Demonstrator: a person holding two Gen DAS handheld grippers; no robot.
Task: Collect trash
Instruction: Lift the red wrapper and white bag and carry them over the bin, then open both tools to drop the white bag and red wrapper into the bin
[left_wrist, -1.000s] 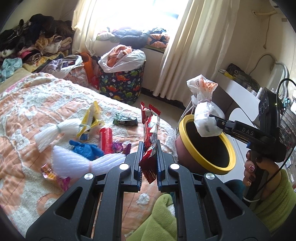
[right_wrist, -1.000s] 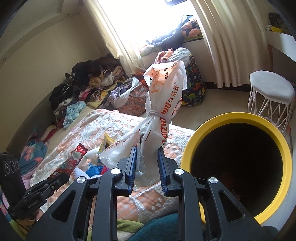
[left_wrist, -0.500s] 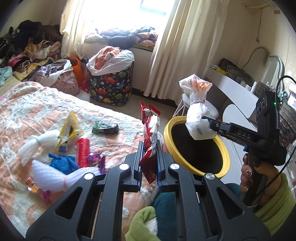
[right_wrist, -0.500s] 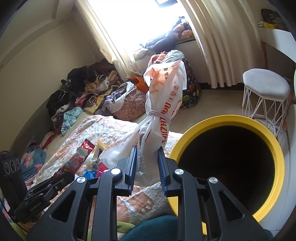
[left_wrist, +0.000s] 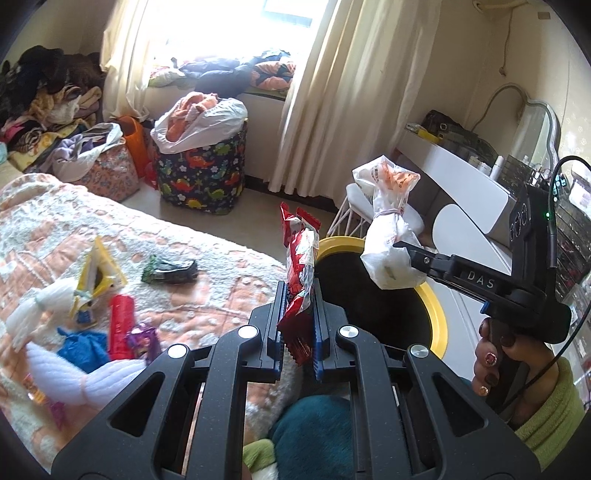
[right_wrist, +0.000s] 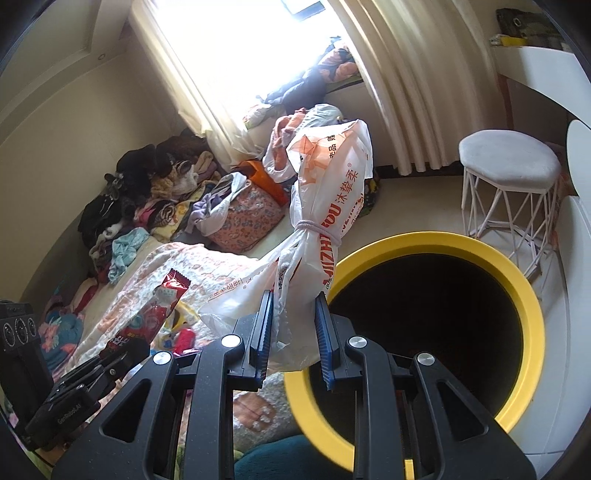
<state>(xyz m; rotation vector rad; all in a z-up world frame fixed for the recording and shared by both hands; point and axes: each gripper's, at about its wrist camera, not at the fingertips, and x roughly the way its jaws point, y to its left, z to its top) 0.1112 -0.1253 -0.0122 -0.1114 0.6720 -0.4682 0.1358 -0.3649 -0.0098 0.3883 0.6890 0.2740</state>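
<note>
My left gripper (left_wrist: 298, 299) is shut on a red snack wrapper (left_wrist: 301, 258), held upright beside the yellow-rimmed trash bin (left_wrist: 436, 310). My right gripper (right_wrist: 294, 314) is shut on a knotted white plastic bag with orange print (right_wrist: 325, 221), held just left of the bin's yellow rim (right_wrist: 524, 288). The bag also shows in the left wrist view (left_wrist: 388, 229), above the bin. More trash lies on the bed (left_wrist: 207, 266): a yellow wrapper (left_wrist: 98, 273), a dark green wrapper (left_wrist: 170, 267), a red tube (left_wrist: 120, 326), blue (left_wrist: 83, 345) and purple bits.
A dinosaur-print laundry basket (left_wrist: 201, 177) and bags of clothes stand by the window. A white wire stool (right_wrist: 508, 184) stands behind the bin. A white dressing table (left_wrist: 461, 173) lies to the right. White yarn bundles (left_wrist: 66, 376) lie on the bed.
Both grippers have swung right toward the bin. The bin's opening now fills more of the right wrist view and the bed has slid left. Both grips are unchanged.
</note>
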